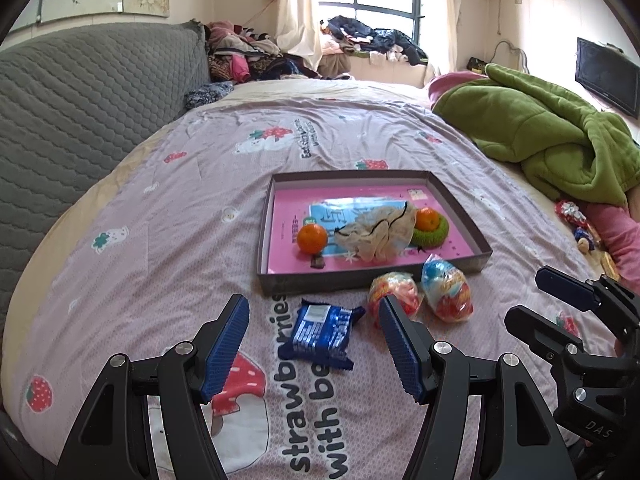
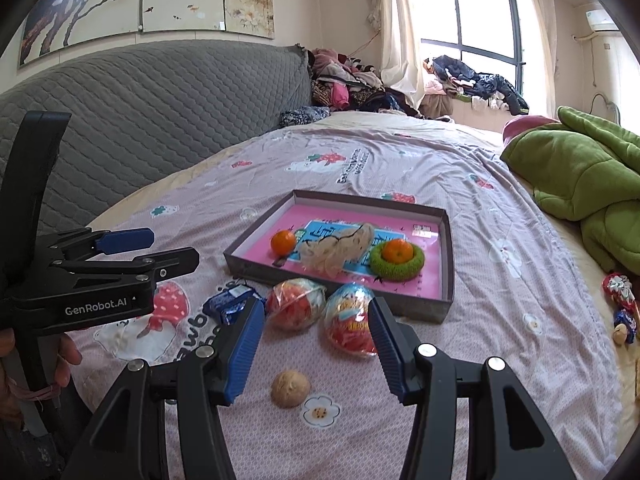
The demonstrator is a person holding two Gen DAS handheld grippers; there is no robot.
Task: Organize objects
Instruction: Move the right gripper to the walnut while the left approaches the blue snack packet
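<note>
A shallow grey box (image 1: 320,281) (image 2: 447,248) with a pink floor lies on the bed. It holds an orange (image 1: 312,238) (image 2: 283,242), a crumpled beige cloth (image 1: 380,236) (image 2: 340,250) and a second orange in a green knit ring (image 1: 434,232) (image 2: 396,262). In front of the box lie a blue snack packet (image 1: 322,332) (image 2: 228,300), two egg-shaped wrapped snacks (image 1: 394,294) (image 1: 448,290) (image 2: 296,302) (image 2: 350,320) and a walnut (image 2: 290,387). My left gripper (image 1: 313,303) (image 2: 176,249) hovers open over the blue packet. My right gripper (image 2: 316,306) (image 1: 540,304) is open above the snacks and walnut.
The bedspread (image 1: 160,208) is pink with strawberry prints. A grey quilted headboard (image 1: 80,112) rises on the left and a green blanket (image 1: 540,132) is heaped on the right. Loose wrapped sweets (image 2: 620,304) lie near the right edge. Clothes (image 1: 248,56) are piled beyond the bed.
</note>
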